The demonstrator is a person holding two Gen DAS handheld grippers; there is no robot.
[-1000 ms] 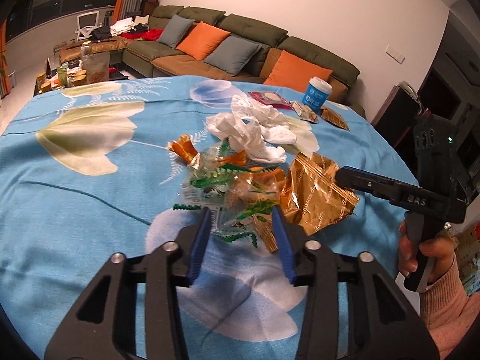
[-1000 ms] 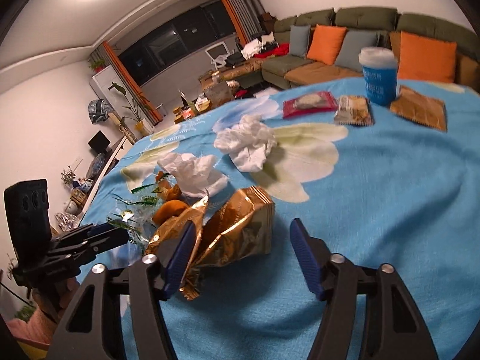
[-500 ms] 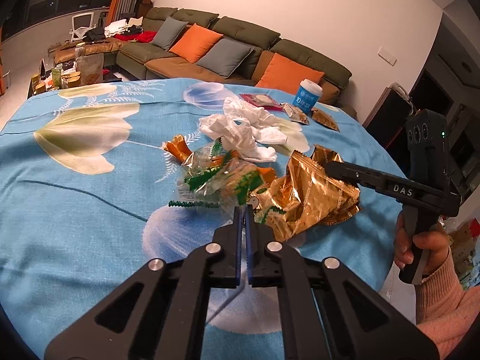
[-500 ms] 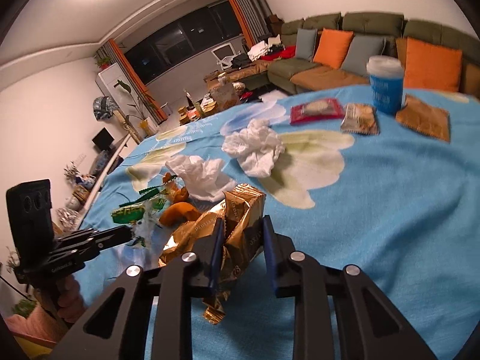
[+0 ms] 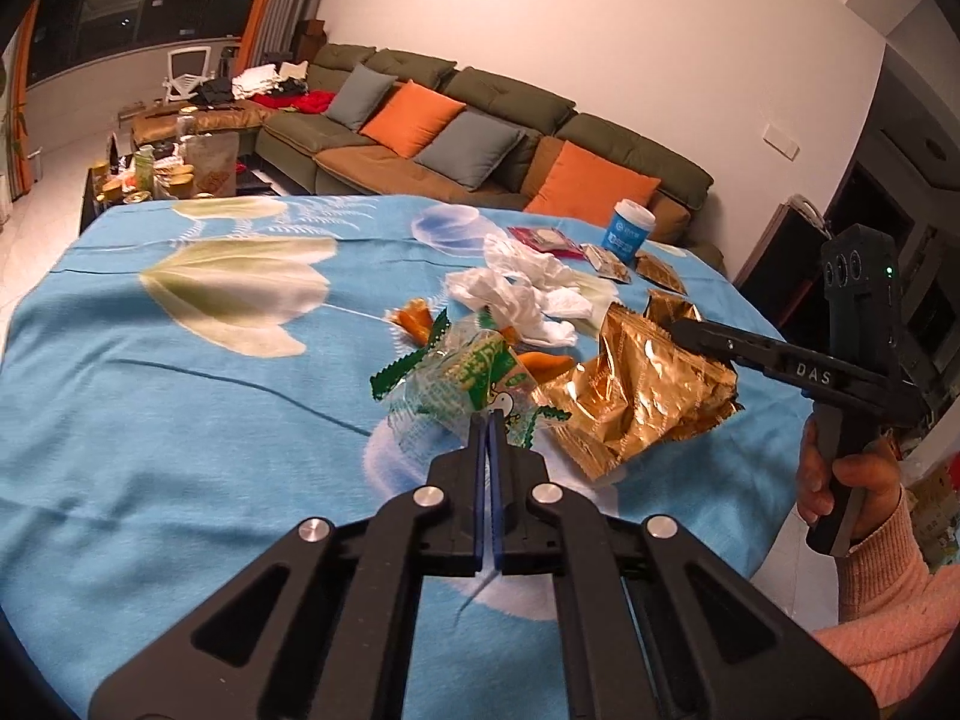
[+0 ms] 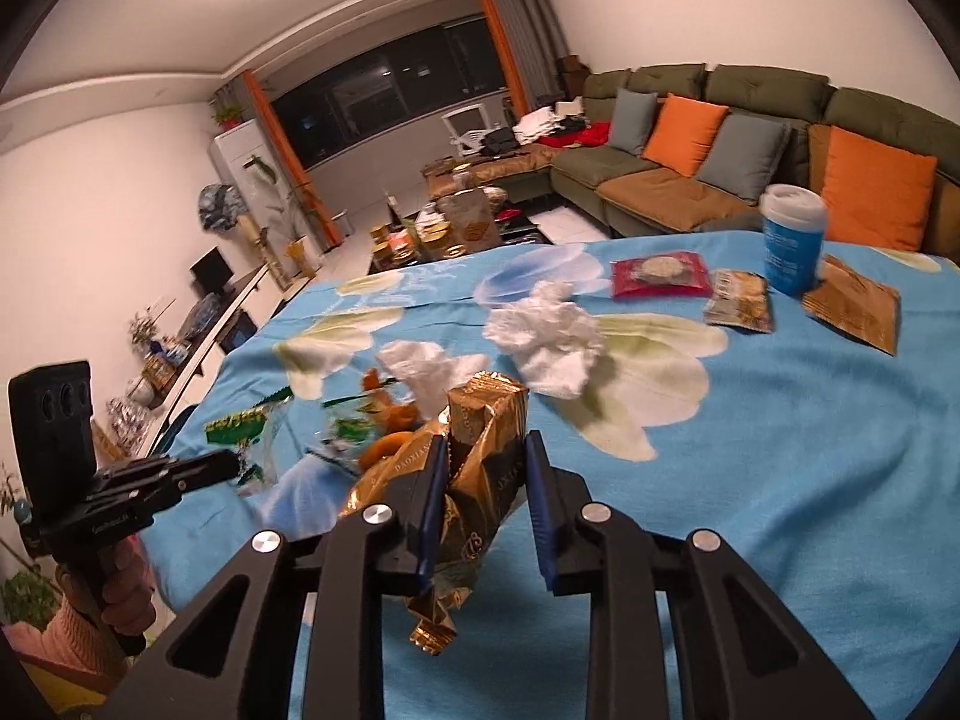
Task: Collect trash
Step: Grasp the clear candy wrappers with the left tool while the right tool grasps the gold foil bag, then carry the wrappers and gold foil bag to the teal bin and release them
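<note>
L gripper (image 5: 487, 420) fully closed, pinching the edge of the clear green-print wrapper (image 5: 474, 378). R gripper (image 6: 486, 468) has just eased open a touch w/ the crumpled gold bag (image 6: 480, 456) between its pads, held partway closed.

Risks, we judge: thin film could slide out of the L pinch; the bag may sag free of the R grip, its tail hanging.

Beyond: orange peel (image 5: 414, 318), two tissue wads (image 5: 516, 294) on the blue cloth (image 5: 150, 390). Far edge: red packet (image 6: 657, 269), snack packs (image 6: 739, 300), blue cup (image 6: 792, 240). Nothing blocks our lift.
</note>
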